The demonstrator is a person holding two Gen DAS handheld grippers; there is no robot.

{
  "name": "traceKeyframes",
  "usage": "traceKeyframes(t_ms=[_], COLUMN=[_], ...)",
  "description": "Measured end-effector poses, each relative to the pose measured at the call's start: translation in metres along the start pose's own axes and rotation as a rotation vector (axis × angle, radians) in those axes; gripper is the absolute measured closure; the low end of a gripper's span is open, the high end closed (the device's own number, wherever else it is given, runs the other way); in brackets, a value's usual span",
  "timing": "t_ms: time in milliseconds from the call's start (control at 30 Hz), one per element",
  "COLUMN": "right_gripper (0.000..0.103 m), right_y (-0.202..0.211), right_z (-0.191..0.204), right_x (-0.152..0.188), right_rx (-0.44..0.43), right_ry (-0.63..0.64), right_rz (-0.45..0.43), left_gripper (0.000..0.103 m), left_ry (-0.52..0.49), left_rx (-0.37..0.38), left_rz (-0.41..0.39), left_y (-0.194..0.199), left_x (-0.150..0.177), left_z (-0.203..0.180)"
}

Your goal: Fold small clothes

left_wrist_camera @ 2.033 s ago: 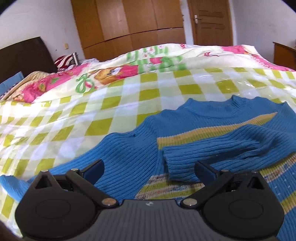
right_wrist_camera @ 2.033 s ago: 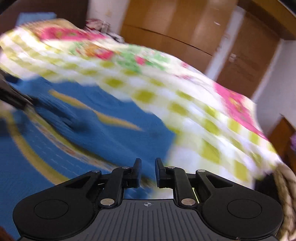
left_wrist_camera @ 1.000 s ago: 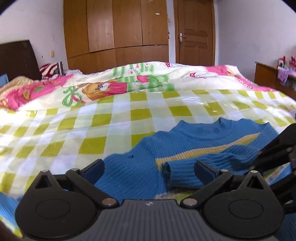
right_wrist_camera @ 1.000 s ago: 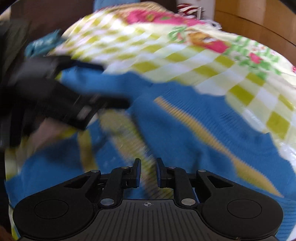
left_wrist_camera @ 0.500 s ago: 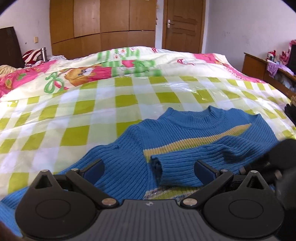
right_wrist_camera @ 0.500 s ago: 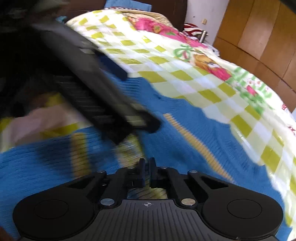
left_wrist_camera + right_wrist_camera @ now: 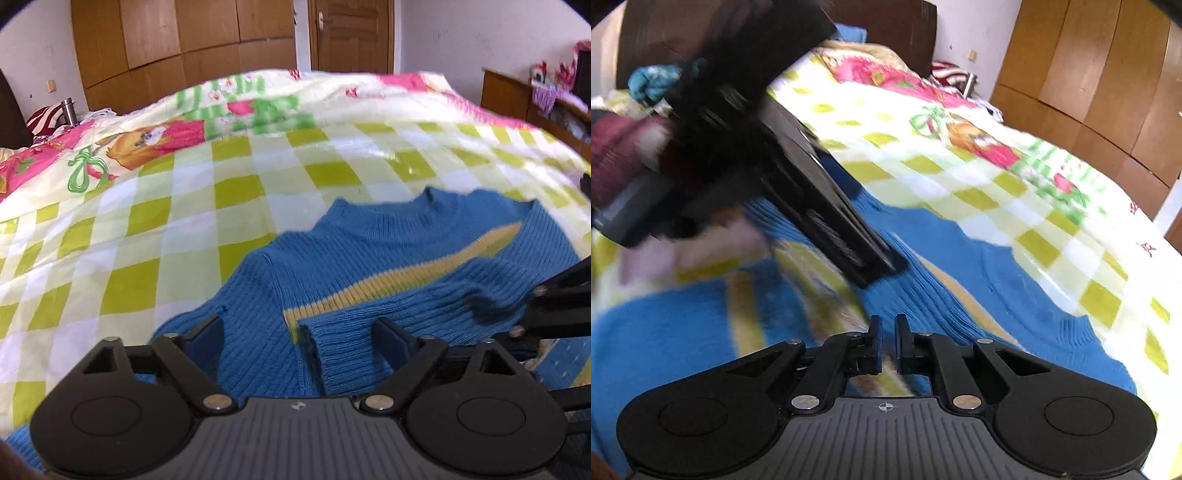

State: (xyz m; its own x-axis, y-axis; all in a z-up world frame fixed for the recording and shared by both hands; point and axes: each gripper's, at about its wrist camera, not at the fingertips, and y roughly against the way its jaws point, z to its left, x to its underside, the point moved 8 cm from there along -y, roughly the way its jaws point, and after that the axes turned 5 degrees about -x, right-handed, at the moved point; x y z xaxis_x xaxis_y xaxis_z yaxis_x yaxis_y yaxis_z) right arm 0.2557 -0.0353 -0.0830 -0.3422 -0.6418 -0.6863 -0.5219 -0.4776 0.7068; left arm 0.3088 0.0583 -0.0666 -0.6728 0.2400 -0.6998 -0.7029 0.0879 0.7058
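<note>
You had the blue ribbed knit sweater [image 7: 388,258] flat on the checked bed quilt [image 7: 184,221], one sleeve folded; left gripper [image 7: 297,332], wide but narrowing, straddled its cuff at six o'clock, right gripper [image 7: 885,343] nearly shut, opening, empty; next likely the other sleeve.

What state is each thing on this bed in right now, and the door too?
Sweater: lying flat on the bed, one sleeve folded across its front.
Quilt: spread over the bed under the sweater.
Left hand-held gripper: wide, closing, nothing gripped.
Right hand-held gripper: nearly shut, opening, empty.
Door: closed.
</note>
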Motion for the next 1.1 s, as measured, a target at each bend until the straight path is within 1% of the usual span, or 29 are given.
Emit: traceKeyframes(t_ms=[67, 133, 167, 200, 267, 300, 367, 400, 433, 467, 533, 567, 667, 767, 833, 867, 933, 1100], right_gripper=[0.092, 0.095, 0.102, 0.103, 0.103, 0.103, 0.103, 0.103, 0.1, 0.094, 0.094, 0.094, 0.094, 0.094, 0.093, 0.093, 0.093, 0.092], right_y=[-0.012, -0.01, -0.007, -0.004, 0.003, 0.008, 0.023, 0.031, 0.037, 0.041, 0.039, 0.034, 0.004, -0.023, -0.037, -0.039, -0.042, -0.038], right_z=[0.001, 0.006, 0.011, 0.016, 0.024, 0.023, 0.014, 0.006, -0.005, -0.016, -0.041, -0.05, -0.072, -0.069, -0.062, -0.057, -0.054, -0.058], right_x=[0.008, 0.008, 0.008, 0.01, 0.014, 0.014, 0.005, -0.002, -0.008, -0.014, -0.022, -0.024, -0.032, -0.035, -0.036, -0.034, -0.035, -0.032], right_rx=[-0.009, -0.008, -0.039, -0.075, -0.087, -0.098, -0.149, -0.137, -0.112, -0.089, -0.052, -0.043, -0.058, -0.157, -0.21, -0.236, -0.238, -0.28], right_ry=[-0.007, -0.029, -0.048, -0.064, -0.047, -0.063, -0.142, -0.162, -0.174, -0.188, -0.21, -0.217, -0.217, -0.18, -0.168, -0.158, -0.137, -0.174], right_rz=[0.031, 0.044, 0.05, 0.059, 0.074, 0.078, 0.04, 0.006, -0.025, -0.05, -0.082, -0.076, -0.027, 0.053, 0.082, 0.097, 0.093, 0.093], left_gripper=[0.012, 0.015, 0.018, 0.018, 0.018, 0.018, 0.018, 0.018, 0.018, 0.018, 0.018, 0.018, 0.018, 0.018, 0.018, 0.018, 0.018, 0.018], left_ry=[-0.012, 0.0, 0.007, 0.006, -0.015, -0.02, -0.014, -0.002, 0.014, 0.029, 0.049, 0.05, 0.023, 0.003, -0.002, -0.004, -0.006, -0.007], left_rx=[-0.003, 0.002, -0.002, -0.01, -0.019, -0.016, -0.021, -0.015, -0.01, -0.006, 0.019, 0.027, 0.028, 0.034, 0.039, 0.042, 0.045, 0.063], left_rz=[0.024, 0.022, 0.018, 0.015, 0.015, 0.016, 0.019, 0.018, 0.014, 0.008, -0.006, -0.012, -0.019, -0.011, -0.013, -0.016, -0.02, -0.032], left_y=[-0.008, -0.007, -0.005, -0.002, 0.003, 0.006, 0.009, 0.011, 0.012, 0.013, 0.016, 0.017, 0.016, 0.013, 0.013, 0.014, 0.016, 0.019], left_x=[0.004, 0.004, 0.003, 0.004, 0.007, 0.01, 0.014, 0.015, 0.015, 0.014, 0.013, 0.013, 0.016, 0.022, 0.025, 0.026, 0.027, 0.026], left_z=[-0.001, 0.001, 0.003, 0.005, 0.006, 0.006, 0.008, 0.009, 0.01, 0.012, 0.012, 0.011, 0.005, 0.0, -0.002, -0.002, -0.003, -0.005])
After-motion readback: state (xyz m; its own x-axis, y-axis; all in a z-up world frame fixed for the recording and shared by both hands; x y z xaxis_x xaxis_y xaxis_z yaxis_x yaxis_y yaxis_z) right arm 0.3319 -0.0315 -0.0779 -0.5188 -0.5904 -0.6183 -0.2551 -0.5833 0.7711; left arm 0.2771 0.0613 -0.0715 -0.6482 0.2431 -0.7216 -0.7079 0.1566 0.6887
